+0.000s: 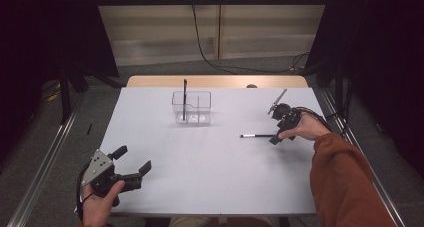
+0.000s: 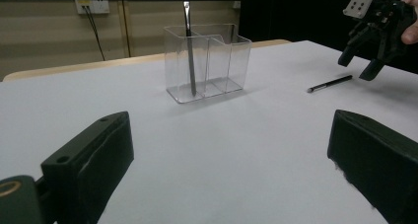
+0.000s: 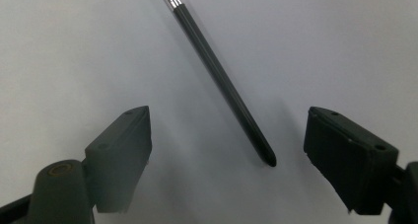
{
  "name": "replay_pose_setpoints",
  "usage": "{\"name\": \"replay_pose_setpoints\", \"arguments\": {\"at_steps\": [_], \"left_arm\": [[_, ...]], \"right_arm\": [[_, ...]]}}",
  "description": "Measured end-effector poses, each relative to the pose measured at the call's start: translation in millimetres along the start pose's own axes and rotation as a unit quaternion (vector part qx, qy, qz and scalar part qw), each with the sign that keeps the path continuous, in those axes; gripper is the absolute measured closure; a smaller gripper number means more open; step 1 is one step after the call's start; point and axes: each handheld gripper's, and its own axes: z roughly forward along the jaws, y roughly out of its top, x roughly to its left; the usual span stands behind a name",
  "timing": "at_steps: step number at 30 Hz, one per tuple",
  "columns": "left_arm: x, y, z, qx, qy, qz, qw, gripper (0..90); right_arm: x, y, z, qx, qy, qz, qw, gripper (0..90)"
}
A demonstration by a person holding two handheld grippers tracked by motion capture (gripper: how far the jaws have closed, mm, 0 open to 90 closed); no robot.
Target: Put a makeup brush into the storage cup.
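Observation:
A slim black brush [image 1: 257, 135] with a silver band lies flat on the white table [image 1: 210, 162], right of centre. My right gripper [image 1: 278, 136] is open just above its dark handle end; in the right gripper view the handle [image 3: 222, 81] runs between the jaws without touching either one. A clear two-compartment holder [image 1: 191, 107] stands at the table's far middle, with another dark brush [image 1: 184, 99] upright in its left compartment. My left gripper [image 1: 134, 158] rests open and empty near the front left corner. The left gripper view shows the holder [image 2: 212, 61], the lying brush [image 2: 330, 83] and the right gripper [image 2: 358, 68].
The table's wooden far edge [image 1: 215, 81] lies behind the holder. A black cable [image 1: 205, 52] hangs down the back wall to the floor. Metal rails [image 1: 45, 162] run along both sides of the table.

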Motion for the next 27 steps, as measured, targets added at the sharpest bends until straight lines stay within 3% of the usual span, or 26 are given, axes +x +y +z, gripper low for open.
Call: {"name": "replay_pose_setpoints", "arguments": {"at_steps": [4,7,9,14,16,21,27], "left_arm": [[0.0,0.0,0.1,0.001,-0.001,0.001,1.0000,3.6],[0.0,-0.2,0.6,0.001,-0.003,0.000,1.0000,3.6],[0.0,-0.3,1.2,0.002,-0.004,-0.001,1.0000,3.6],[-0.2,-0.1,1.7,0.004,-0.005,0.002,1.0000,3.6],[-0.2,-0.2,1.9,0.004,-0.006,0.002,1.0000,3.6],[-0.8,-0.2,2.2,0.006,-0.007,0.002,1.0000,3.6],[-0.9,-0.1,2.8,0.005,-0.009,0.003,0.9999,3.6]], "right_arm": [[-2.9,0.7,-0.5,0.007,-0.014,-0.011,0.9998,29.8],[-4.6,1.0,2.0,0.019,-0.020,-0.019,0.9994,32.1],[-5.9,2.1,2.8,0.012,-0.016,-0.019,0.9996,34.8],[-8.5,4.6,5.3,0.029,-0.013,-0.027,0.9991,42.9],[-8.3,4.2,7.9,0.034,-0.002,-0.026,0.9991,44.3],[-7.7,5.2,12.8,0.045,-0.011,-0.036,0.9983,47.7],[-6.5,10.3,16.3,0.067,-0.004,-0.051,0.9964,50.1]]}}
